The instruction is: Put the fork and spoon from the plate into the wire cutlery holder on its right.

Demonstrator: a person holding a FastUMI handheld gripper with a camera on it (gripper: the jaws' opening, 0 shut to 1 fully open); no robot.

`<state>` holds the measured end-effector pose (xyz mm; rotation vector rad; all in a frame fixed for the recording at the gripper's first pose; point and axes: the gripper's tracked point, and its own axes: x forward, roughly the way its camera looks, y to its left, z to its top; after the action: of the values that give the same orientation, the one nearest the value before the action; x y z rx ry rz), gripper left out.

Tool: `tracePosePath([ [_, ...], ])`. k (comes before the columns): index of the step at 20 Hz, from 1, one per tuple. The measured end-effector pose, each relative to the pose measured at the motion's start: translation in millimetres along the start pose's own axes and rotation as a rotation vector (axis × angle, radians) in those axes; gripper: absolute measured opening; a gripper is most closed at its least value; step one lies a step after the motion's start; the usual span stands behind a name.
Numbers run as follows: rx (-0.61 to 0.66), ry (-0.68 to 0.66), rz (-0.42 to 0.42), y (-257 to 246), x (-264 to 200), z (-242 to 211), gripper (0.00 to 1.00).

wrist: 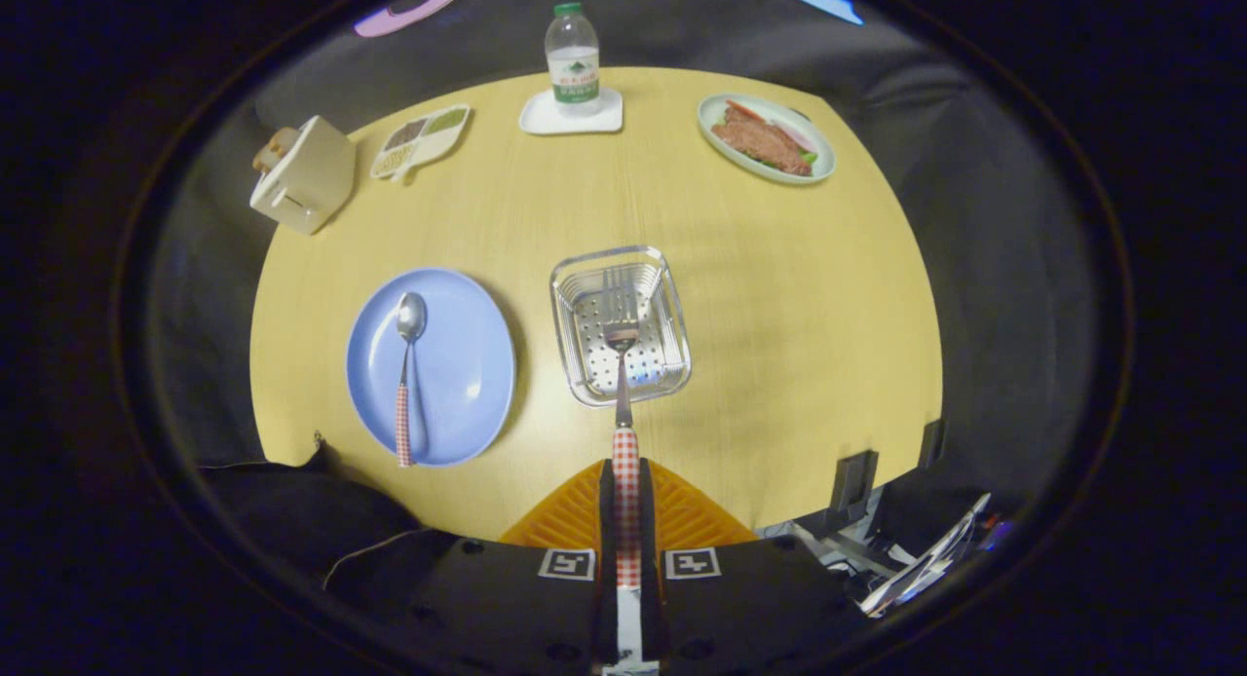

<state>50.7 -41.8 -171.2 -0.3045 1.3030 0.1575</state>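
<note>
Gripper: the gripper (626,501) is clamped from both sides on the red-and-white checked handle of the steel fork (622,364), which runs straight ahead from the fingers.
Fork: its tines hang over the square wire-mesh cutlery holder (575,364); whether they touch the mesh floor I cannot tell.
Holder: it stands on the round pale-wood bench (779,296), just ahead of the gripper.
Spoon: the steel spoon with a checked handle (407,364) lies on the round blue plate (468,364) just left of the holder, bowl away from the gripper, handle end at the plate's near rim.
Handling: both pieces look light, stiff and slim; the polished steel is likely slippery, so the patterned handle is the better hold, near its end for the spoon.
Stage: fork seemingly about to be dropped in; spoon not yet taken.
Beyond the holder: a clear plastic bottle (572,57) and a plate of food (767,138).
</note>
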Motion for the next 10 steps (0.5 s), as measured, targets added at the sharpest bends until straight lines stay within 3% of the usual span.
tracePosePath([
  [10,-0.097,0.281,-0.002,-5,9,15,0.12],
])
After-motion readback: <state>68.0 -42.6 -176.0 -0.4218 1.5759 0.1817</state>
